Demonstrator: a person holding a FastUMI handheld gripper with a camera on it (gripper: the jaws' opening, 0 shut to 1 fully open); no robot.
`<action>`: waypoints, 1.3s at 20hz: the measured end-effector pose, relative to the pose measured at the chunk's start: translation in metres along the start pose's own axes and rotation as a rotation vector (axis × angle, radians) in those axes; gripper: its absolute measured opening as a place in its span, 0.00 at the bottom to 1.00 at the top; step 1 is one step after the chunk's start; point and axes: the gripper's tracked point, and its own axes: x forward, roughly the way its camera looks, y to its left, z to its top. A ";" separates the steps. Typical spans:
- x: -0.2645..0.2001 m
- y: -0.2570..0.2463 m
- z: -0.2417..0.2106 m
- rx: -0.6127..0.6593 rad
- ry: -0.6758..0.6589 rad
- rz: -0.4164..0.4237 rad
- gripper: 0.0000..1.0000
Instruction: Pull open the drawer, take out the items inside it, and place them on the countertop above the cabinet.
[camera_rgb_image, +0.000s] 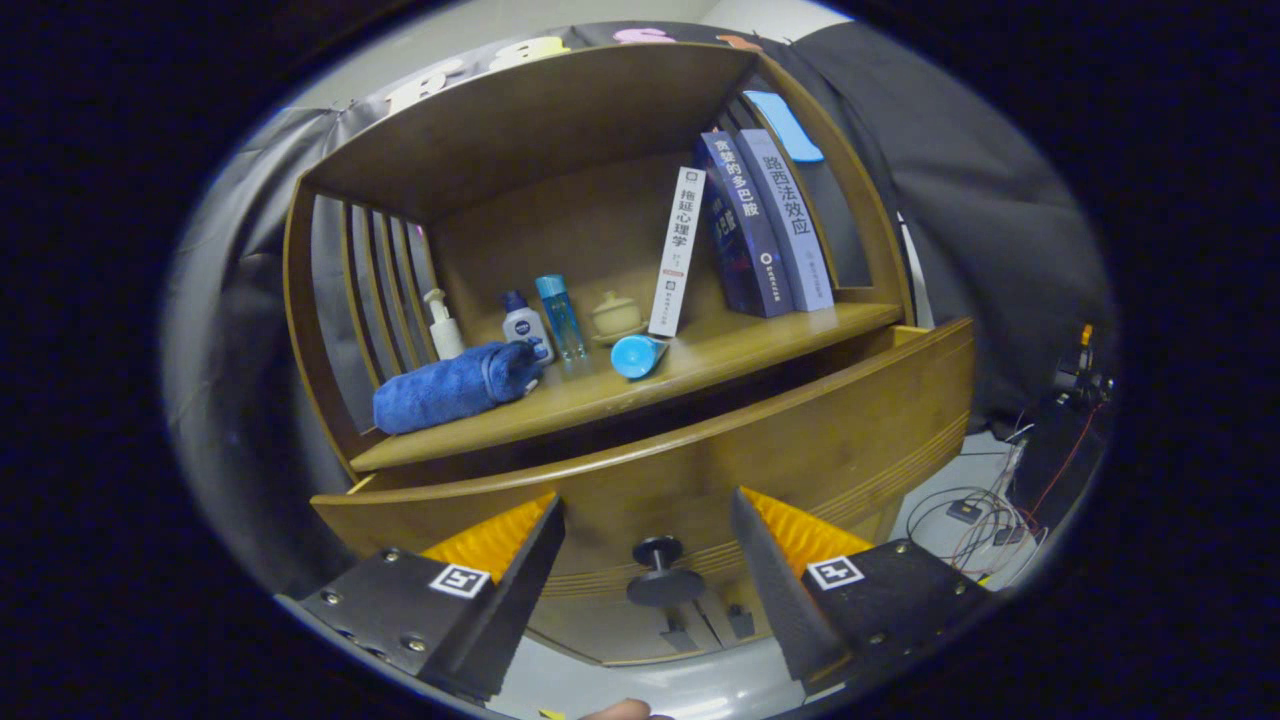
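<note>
My tool (648, 520) gapes wide around the round black knob (662, 572); the curved wooden drawer (700, 470) stands pulled out, its contents hidden, nothing lifted to the desk (620, 385) yet.

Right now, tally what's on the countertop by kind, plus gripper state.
Books: 3
Bottles: 3
Rolled towel: 1
Lidded cup: 1
Blue cup on its side: 1
Total: 9
Gripper open, drawer knob between the fingers.

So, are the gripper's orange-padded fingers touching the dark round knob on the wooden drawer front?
Apart. In the gripper view the open gripper has the knob between its fingers, with drawer wood showing on both sides.
</note>
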 end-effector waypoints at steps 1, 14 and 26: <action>0.004 0.000 0.001 -0.003 0.003 -0.002 1.00; 0.054 0.008 0.004 0.019 0.010 -0.017 0.99; -0.039 -0.012 0.109 -0.081 -0.190 -0.059 0.99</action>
